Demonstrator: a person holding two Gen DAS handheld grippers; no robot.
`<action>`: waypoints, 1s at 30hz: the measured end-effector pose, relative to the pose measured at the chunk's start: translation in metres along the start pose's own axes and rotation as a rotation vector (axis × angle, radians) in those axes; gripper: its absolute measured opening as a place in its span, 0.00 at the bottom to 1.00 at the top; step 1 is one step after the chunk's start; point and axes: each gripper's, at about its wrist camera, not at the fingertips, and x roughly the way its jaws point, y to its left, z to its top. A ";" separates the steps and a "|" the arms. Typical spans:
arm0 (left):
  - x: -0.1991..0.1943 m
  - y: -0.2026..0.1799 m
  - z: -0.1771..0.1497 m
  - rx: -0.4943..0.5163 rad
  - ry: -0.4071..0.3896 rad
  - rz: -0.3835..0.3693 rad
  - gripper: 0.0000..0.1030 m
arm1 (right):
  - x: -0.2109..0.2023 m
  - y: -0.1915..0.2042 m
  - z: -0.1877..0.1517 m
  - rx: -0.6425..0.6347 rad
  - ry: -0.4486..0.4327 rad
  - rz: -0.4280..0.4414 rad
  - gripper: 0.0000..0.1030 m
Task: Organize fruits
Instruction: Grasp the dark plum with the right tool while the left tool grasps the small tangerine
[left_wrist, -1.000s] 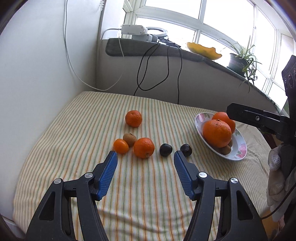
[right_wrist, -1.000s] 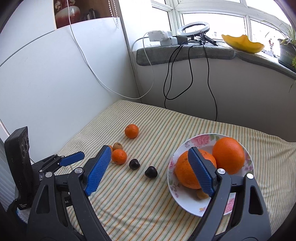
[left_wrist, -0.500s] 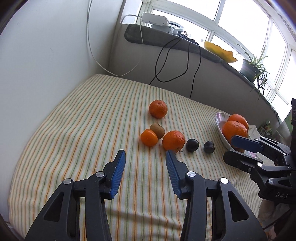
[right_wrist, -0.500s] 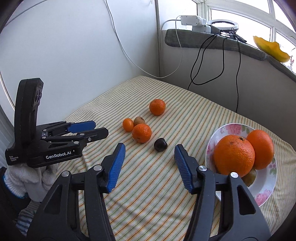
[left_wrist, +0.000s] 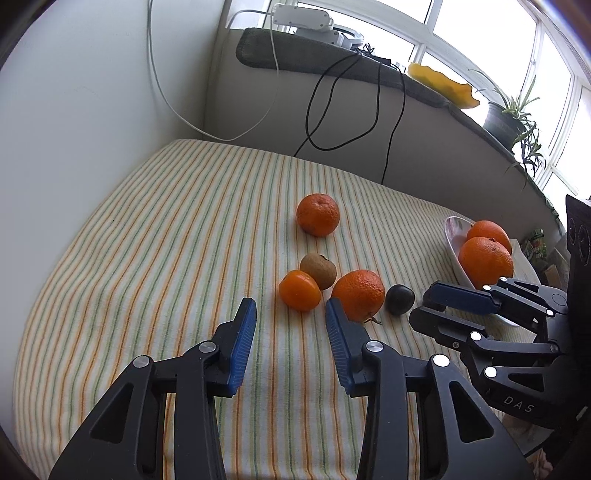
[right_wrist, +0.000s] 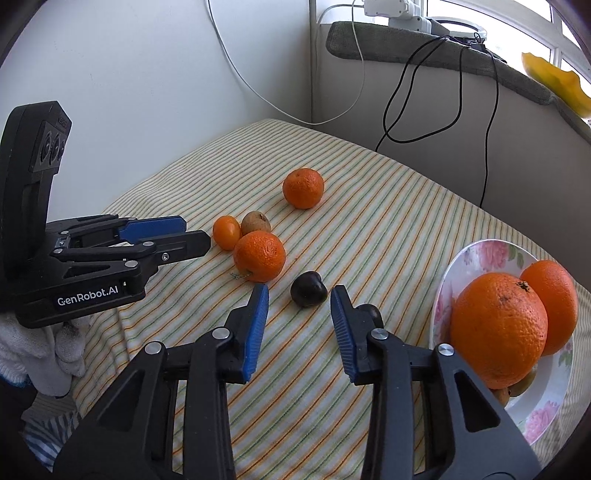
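Observation:
On the striped cloth lie two mandarins (left_wrist: 317, 214) (left_wrist: 357, 290), a brown kiwi (left_wrist: 318, 270), a small orange fruit (left_wrist: 299, 290) and a dark plum (right_wrist: 308, 293). A second dark fruit (right_wrist: 372, 311) is half hidden behind my right finger. My left gripper (left_wrist: 291, 310) hovers just short of the small orange fruit, its jaws closing with nothing between the pads. My right gripper (right_wrist: 300, 295) points at the dark plum, which lies just beyond its tips. Its jaws are closing too, and the pads touch nothing. A flowered plate (right_wrist: 480, 254) at the right holds two big oranges (right_wrist: 498, 328).
White wall close on the left, and a ledge behind with black and white cables (left_wrist: 325, 110) hanging down. A yellow dish (left_wrist: 447, 85) and a potted plant (left_wrist: 506, 118) stand on the sill. A white-gloved hand (right_wrist: 48, 354) holds the left gripper (right_wrist: 195, 230) at the cloth's near-left edge.
Both grippers have come down and closer to the loose fruits, and both pairs of jaws have narrowed. The right gripper swung left, away from the plate, to the dark fruits.

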 end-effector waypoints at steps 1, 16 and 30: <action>0.001 0.000 0.000 0.003 0.004 0.000 0.36 | 0.002 0.001 0.000 -0.009 0.002 -0.008 0.34; 0.025 -0.001 0.009 0.020 0.061 0.007 0.36 | 0.021 0.000 0.003 -0.048 0.043 -0.025 0.34; 0.029 -0.001 0.009 0.024 0.060 -0.009 0.25 | 0.030 -0.002 0.005 -0.038 0.057 -0.023 0.25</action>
